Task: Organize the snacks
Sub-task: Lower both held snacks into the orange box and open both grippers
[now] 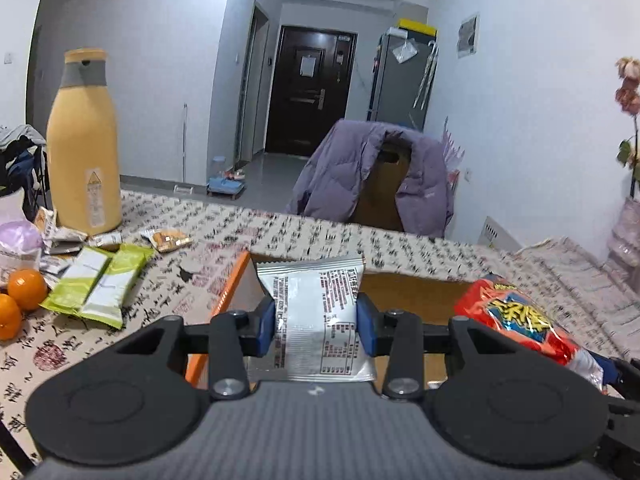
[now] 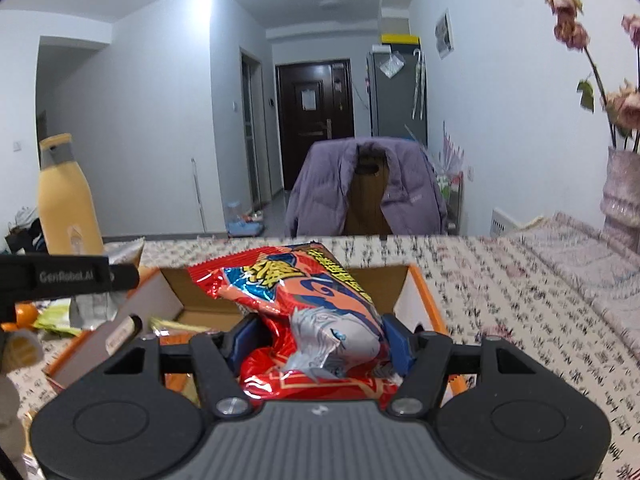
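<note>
My left gripper (image 1: 316,326) is shut on a white snack packet (image 1: 320,312) with printed text, held above the left part of an open orange cardboard box (image 1: 228,292). My right gripper (image 2: 316,340) is shut on a red puffed snack bag (image 2: 316,300), held over the same box (image 2: 424,300); that bag (image 1: 516,320) also shows at the right of the left wrist view. A few small packets lie on the box floor (image 2: 176,326) in the right wrist view. The left gripper's arm (image 2: 68,276) reaches in from the left there.
Green packets (image 1: 96,284), small wrapped snacks (image 1: 168,238), oranges (image 1: 24,290) and a tall yellow bottle (image 1: 84,140) stand on the patterned tablecloth (image 1: 304,232) at left. A chair with a purple jacket (image 1: 376,172) is behind the table. A vase of dried flowers (image 2: 624,184) stands far right.
</note>
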